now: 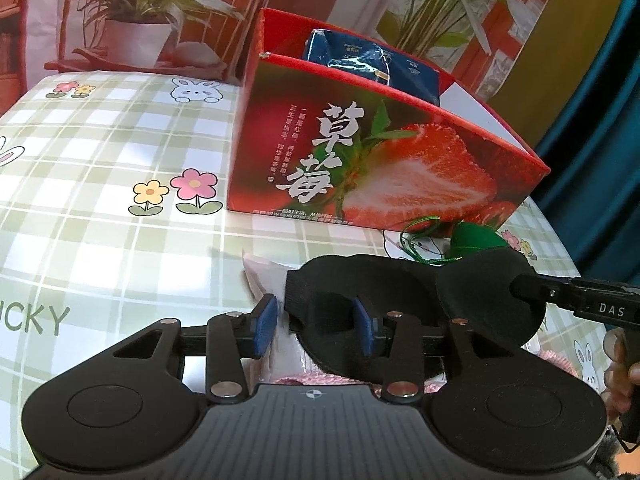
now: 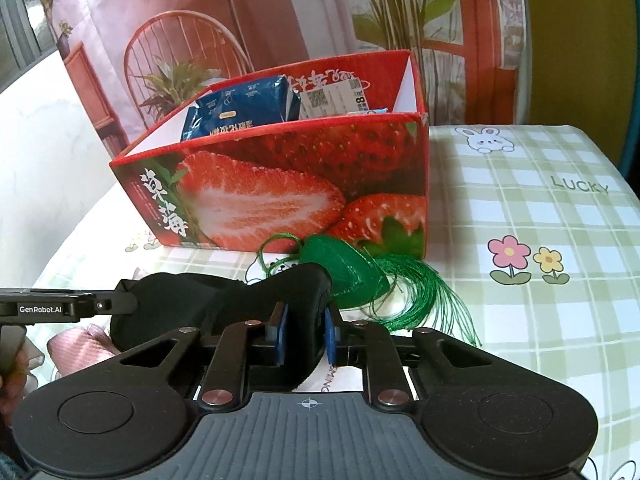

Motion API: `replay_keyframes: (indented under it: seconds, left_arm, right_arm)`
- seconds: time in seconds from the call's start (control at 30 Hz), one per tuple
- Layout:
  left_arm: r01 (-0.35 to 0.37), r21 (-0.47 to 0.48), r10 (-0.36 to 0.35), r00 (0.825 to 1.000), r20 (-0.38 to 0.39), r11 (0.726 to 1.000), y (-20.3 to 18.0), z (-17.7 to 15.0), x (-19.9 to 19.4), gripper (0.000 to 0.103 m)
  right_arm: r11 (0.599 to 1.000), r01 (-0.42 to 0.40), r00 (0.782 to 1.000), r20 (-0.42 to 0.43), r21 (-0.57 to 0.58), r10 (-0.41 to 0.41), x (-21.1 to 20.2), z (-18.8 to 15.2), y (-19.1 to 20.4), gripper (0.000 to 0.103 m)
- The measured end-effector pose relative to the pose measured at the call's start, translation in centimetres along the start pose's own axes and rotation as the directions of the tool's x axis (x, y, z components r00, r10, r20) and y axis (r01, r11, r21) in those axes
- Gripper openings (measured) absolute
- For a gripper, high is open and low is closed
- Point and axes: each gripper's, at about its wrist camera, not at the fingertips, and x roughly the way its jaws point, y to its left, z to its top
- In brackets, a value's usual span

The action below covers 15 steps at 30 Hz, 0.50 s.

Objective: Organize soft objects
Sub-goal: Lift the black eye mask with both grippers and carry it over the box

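- Green-and-white checked oilcloth (image 2: 540, 200), printed with rabbits and flowers, covered the table; behind it hung a backdrop of potted plants.
- One black eye mask (image 1: 400, 292) was stretched in the air just in front of one red strawberry box (image 1: 380, 152), each end held by a tong.
- One left gripper (image 1: 316, 326) stood half open around the mask's strap end, its blue pads (image 1: 266, 320) not visibly pressing the cloth, so whether it truly gripped I could not tell.
- One right gripper (image 2: 303, 336) was clenched on the mask's opposite lobe.
- I judged the mask light, limp and foldable (it sagged between the tongs), best held at the padded lobes, not the thin strap.
- One green tasselled sachet (image 2: 348, 272) lay against the box's foot.
- One blue soft packet (image 2: 240, 112) sat inside the box.
- Something pink (image 2: 80, 344) lay beneath, partly hidden.
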Motion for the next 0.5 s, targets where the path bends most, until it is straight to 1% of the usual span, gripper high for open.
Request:
replay_keyframes:
  seconds: [0.13,0.33,0.4,0.43,0.47,0.5]
  left_arm:
    - [0.001,-0.003,-0.001,1.0,0.018,1.0,-0.2,0.0,-0.6,0.042]
    - [-0.006,-0.006,0.006,0.998,0.065,1.0,-0.2,0.3,-2.1,0.041]
    - [-0.004,-0.012,0.005,0.997,0.074,1.0,-0.1,0.4,-2.4,0.035]
    - [0.001,-0.015,0.0,0.997,0.079,1.0,0.0,0.4,-2.6,0.027]
    - [0.009,-0.016,-0.008,0.997,0.083,1.0,0.0,0.4,-2.8,0.023]
    - [0.015,-0.017,-0.014,0.996,0.093,1.0,0.0,0.4,-3.1,0.021]
  right_arm:
    - [1.0,-0.024,1.0,-0.003,-0.003,0.024,0.1,0.0,0.2,0.017]
    - [0.997,-0.06,0.998,0.005,-0.04,0.06,0.1,0.5,1.4,0.017]
    - [0.996,-0.07,0.997,0.003,-0.047,0.071,0.2,0.6,1.7,0.016]
    - [0.996,-0.074,0.997,0.002,-0.05,0.074,0.3,0.6,1.9,0.016]
    - [0.996,-0.075,0.997,0.002,-0.051,0.076,0.3,0.6,1.9,0.016]
    - [0.996,-0.077,0.997,0.003,-0.052,0.077,0.3,0.6,2.0,0.016]
